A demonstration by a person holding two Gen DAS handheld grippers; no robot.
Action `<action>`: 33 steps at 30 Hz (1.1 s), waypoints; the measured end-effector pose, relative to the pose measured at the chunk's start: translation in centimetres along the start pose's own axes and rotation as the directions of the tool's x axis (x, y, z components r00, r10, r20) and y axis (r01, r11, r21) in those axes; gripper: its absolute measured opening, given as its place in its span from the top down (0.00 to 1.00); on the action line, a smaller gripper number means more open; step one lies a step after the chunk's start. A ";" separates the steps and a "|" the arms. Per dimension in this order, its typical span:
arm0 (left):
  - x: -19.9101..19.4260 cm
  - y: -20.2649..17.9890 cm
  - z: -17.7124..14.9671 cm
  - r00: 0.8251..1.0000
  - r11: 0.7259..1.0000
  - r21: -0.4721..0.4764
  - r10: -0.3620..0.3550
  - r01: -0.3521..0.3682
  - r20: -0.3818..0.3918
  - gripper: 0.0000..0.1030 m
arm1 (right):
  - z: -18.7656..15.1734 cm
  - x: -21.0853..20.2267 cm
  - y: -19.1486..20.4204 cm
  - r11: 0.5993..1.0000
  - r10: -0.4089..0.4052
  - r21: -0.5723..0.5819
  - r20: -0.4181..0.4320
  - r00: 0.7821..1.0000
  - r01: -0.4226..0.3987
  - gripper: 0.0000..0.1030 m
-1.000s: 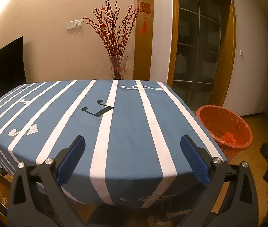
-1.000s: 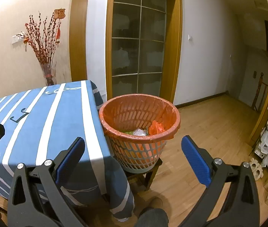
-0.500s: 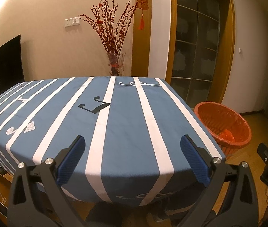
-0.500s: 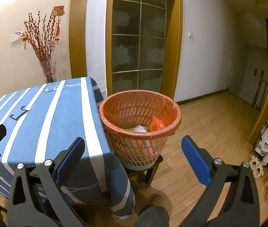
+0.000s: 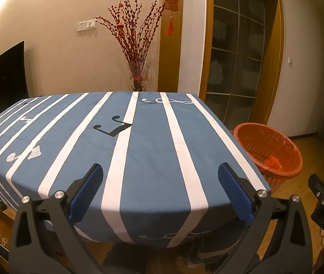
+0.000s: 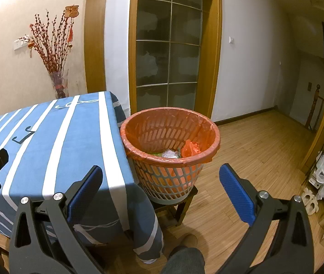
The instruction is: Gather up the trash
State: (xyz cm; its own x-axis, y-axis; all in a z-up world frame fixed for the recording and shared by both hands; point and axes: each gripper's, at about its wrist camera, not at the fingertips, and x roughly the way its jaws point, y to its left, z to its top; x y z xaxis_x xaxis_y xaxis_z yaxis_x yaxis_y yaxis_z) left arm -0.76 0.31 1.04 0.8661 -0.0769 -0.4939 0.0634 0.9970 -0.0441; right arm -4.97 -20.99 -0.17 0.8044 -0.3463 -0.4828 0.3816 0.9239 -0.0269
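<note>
We hold both the left gripper [image 5: 160, 190] and right gripper [image 6: 160, 191] with jaws spread wide and empty beside the striped cloth counter [image 5: 148, 141], whose corner touches the orange-lined lattice basket [image 6: 170, 137] holding crumpled trash [image 6: 172, 153].

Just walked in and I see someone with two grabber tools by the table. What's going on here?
A person is clearing trash with a claw in each hand. Both the left claw and the right claw are open and hold nothing. The striped tablecloth shows no loose trash. The orange-lined basket, on a small stool beside the table, already holds some crumpled wrappers.
</note>
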 end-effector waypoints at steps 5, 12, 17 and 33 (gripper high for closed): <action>0.0 0.0 0.0 1.000 1.000 -0.001 0.001 -0.001 -0.001 0.04 | -0.1 -0.1 0.1 1.000 0.002 -0.003 -0.002 1.000 -0.002 0.03; 0.0 -0.1 0.0 1.000 1.000 -0.004 0.001 -0.001 0.000 0.04 | -0.1 0.0 0.1 1.000 0.001 -0.002 -0.003 1.000 -0.001 0.03; 0.0 -0.1 0.0 1.000 1.000 -0.008 0.004 -0.004 0.001 0.04 | 0.0 0.0 0.2 1.000 0.001 -0.002 -0.003 1.000 -0.001 0.03; 0.0 0.1 0.0 1.000 1.000 -0.007 0.005 -0.005 0.003 0.04 | 0.0 0.0 0.2 1.000 0.001 -0.002 -0.004 1.000 -0.001 0.03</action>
State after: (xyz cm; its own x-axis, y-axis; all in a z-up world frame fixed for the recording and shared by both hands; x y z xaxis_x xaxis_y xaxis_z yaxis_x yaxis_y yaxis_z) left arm -0.74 0.43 1.06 0.8680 -0.0715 -0.4913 0.0554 0.9973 -0.0473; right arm -4.90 -20.85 -0.13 0.8029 -0.3450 -0.4862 0.3800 0.9246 -0.0286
